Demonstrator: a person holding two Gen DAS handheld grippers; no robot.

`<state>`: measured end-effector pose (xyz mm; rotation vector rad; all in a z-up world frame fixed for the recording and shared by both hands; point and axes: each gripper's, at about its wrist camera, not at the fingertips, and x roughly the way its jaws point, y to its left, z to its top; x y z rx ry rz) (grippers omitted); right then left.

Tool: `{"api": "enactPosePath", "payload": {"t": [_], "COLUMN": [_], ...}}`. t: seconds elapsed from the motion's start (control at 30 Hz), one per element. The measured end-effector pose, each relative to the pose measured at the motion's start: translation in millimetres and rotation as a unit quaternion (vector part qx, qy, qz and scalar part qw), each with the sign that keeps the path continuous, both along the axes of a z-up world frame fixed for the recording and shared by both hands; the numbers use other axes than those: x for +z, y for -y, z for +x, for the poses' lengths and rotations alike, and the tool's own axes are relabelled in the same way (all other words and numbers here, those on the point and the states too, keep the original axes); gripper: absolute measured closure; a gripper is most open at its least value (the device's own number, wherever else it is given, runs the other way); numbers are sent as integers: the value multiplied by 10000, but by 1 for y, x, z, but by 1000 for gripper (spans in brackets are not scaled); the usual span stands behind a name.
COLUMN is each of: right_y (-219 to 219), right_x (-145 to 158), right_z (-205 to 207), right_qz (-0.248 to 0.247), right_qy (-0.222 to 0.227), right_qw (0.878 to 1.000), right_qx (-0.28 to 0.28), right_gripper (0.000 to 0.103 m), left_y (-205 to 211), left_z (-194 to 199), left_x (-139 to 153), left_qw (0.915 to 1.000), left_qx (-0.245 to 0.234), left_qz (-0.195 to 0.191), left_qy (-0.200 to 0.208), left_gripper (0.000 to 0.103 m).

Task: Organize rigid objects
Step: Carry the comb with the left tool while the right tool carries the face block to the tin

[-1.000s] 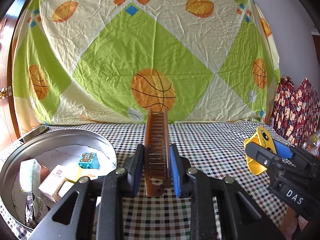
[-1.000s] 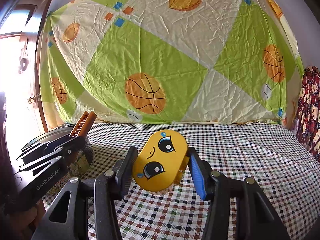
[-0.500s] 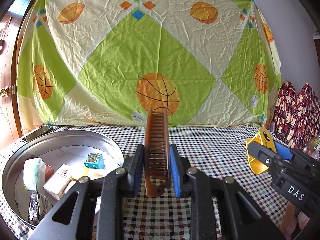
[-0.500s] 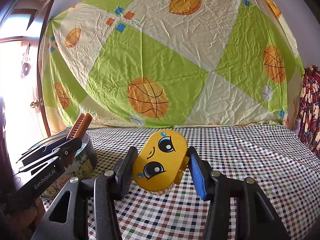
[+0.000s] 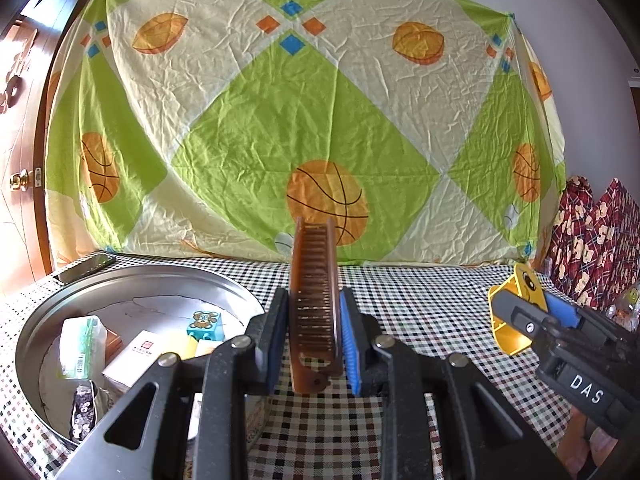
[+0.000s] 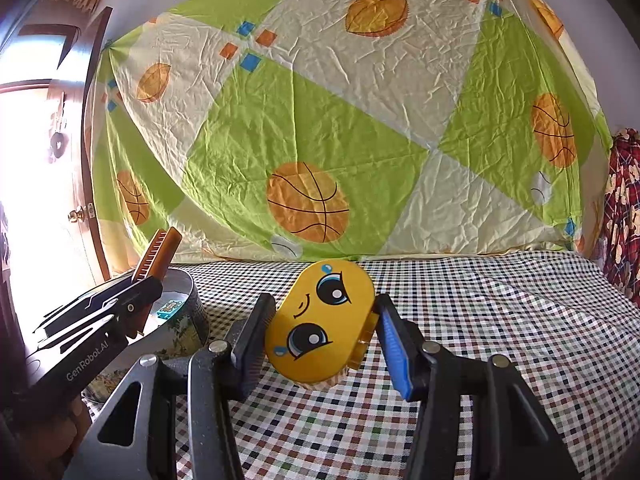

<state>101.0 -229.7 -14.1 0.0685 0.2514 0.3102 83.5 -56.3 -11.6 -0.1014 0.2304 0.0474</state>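
Observation:
My left gripper (image 5: 314,344) is shut on a brown comb (image 5: 314,292), held upright just right of the round metal tin (image 5: 132,284). The comb also shows in the right wrist view (image 6: 158,254), above the tin (image 6: 192,300). My right gripper (image 6: 320,344) is shut on a yellow oval brush with a cartoon face (image 6: 320,320), held above the checkered cloth. The brush also shows at the right of the left wrist view (image 5: 516,312), clamped in the right gripper (image 5: 532,316).
The tin holds a blue toy block (image 5: 202,322), a white box (image 5: 136,360), a green-white pack (image 5: 78,342) and a foil item (image 5: 82,412). A phone (image 5: 84,268) lies behind the tin. A patterned sheet (image 5: 304,120) hangs behind the checkered table (image 6: 500,320). Red fabric (image 5: 592,240) lies right.
Both grippers have risen a little with their loads. The left gripper with the comb has come closer to the tin's right edge.

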Motion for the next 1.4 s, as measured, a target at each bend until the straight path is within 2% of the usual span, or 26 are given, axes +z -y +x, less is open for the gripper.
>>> {"api": "enactPosePath", "payload": {"t": [0.8,1.4], "right_y": [-41,-77], "right_x": [0,-3], "right_z": [-3,-7], "right_qz": [-136,-298], "right_qy": [26,45], "right_qw": [9994,9977], "right_qx": [321,607], "right_gripper": [50,50], "left_y": [-25,-52], "left_z": [-10,-19], "left_x": [1,1], "left_qw": [9997,9991], "left_qx": [31,238], "left_qz": [-230,-340], "left_qy": [42,100], "left_gripper": [79,79]}}
